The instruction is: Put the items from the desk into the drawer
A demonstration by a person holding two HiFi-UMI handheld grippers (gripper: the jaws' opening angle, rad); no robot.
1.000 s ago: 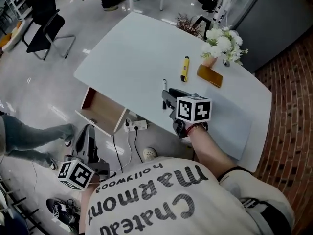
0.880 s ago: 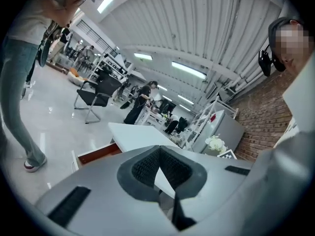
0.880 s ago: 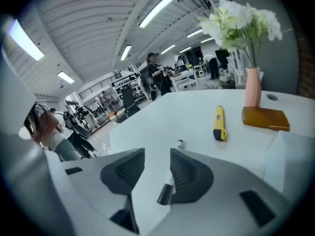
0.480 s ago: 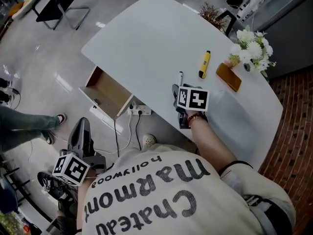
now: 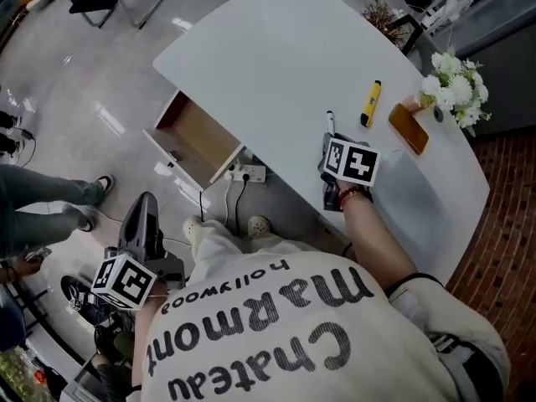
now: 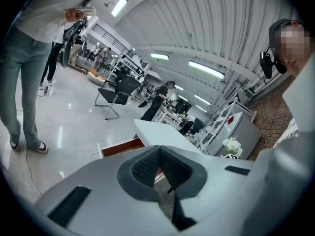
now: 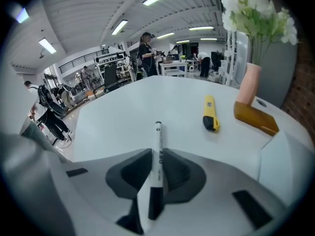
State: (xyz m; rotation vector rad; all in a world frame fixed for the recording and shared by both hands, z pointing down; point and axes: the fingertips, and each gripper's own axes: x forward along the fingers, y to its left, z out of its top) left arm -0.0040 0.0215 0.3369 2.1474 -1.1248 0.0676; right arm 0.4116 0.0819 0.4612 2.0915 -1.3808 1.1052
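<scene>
My pen [image 7: 157, 149] is white with a black end, the cutter [image 7: 210, 113] yellow tipped black, the box [image 7: 256, 117] amber-brown, the vase [image 7: 246, 90] pink with white flowers [image 7: 256, 14], the counter [image 7: 123, 107] white, the drawer [image 5: 201, 143] brown inside

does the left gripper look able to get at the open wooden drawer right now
Likely yes: the left gripper hangs low beside the white desk, pointing at the open wooden drawer, and nothing visible stands between them.
</scene>
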